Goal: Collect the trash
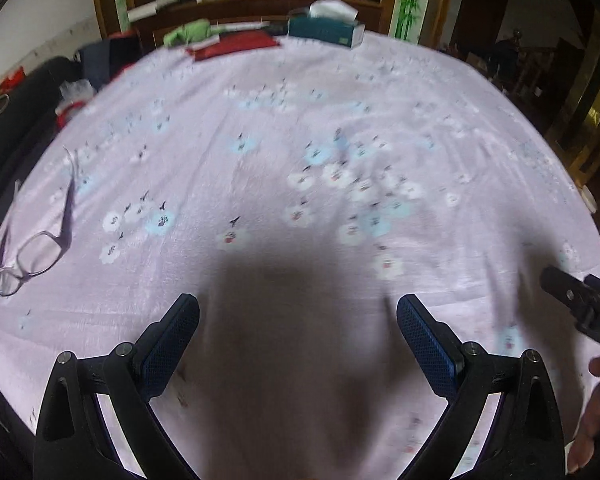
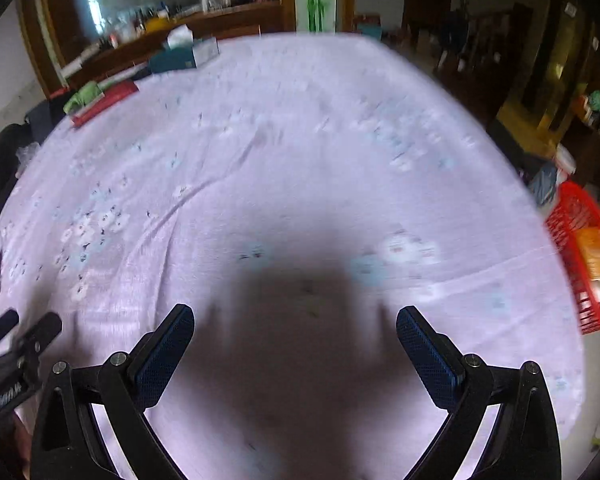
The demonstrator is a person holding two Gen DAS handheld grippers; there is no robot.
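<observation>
No trash shows on the cloth right now. One red plastic basket (image 2: 584,256) sits down off the right edge of the counter, and something orange and white lies inside it. That looks like trash already dropped in, so I think a good part of the job is done.

Both sets of tongs hang over the cloth with nothing in them. The left tongs (image 1: 298,320) are spread wide, with only a dark shadow between the blue pads. The right tongs (image 2: 294,320) are spread just as wide and hold nothing too.

The round counter (image 1: 300,128) wears a pale purple cloth with small flowers. A pair of purple-framed glasses (image 1: 32,256) lies near the left edge. Far at the back stand a teal tissue box (image 1: 326,30), a flat red packet (image 1: 236,46) and a crumpled green cloth (image 1: 190,32). None of these looks like trash, so little seems left to pick up, though the pictures are blurry.
</observation>
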